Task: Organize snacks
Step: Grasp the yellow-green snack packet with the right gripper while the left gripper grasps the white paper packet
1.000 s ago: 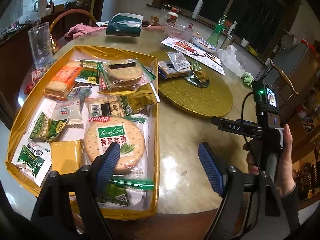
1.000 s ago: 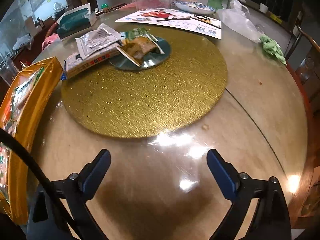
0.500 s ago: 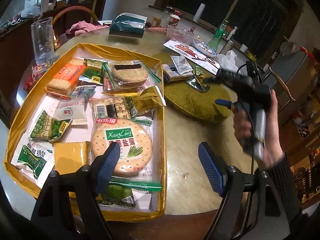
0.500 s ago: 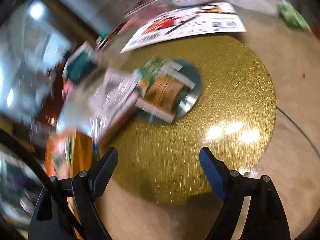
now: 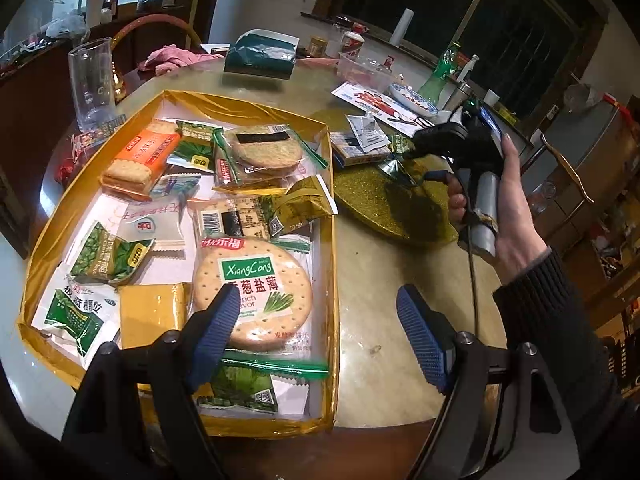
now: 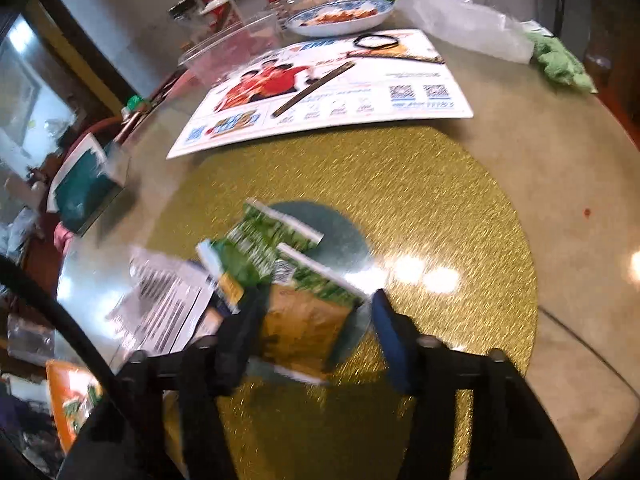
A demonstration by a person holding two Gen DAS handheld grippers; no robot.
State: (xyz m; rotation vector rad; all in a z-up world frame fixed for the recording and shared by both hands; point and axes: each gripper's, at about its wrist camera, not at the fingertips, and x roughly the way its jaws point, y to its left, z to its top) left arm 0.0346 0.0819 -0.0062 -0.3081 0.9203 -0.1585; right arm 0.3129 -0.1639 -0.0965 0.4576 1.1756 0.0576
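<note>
Gold-walled tray (image 5: 328, 184) of snacks lies under the left gripper (image 5: 316, 330), jaws spread, its left finger above the XiangCong cracker pack (image 5: 252, 280). The right gripper (image 6: 316, 336), jaws apart, straddles a brown snack packet (image 6: 304, 326) on the gold mat (image 6: 440, 200).

tall glass (image 5: 93, 82), printed poster (image 6: 332, 92), green cloth (image 6: 560, 65), tissue box (image 5: 260, 58)
</note>
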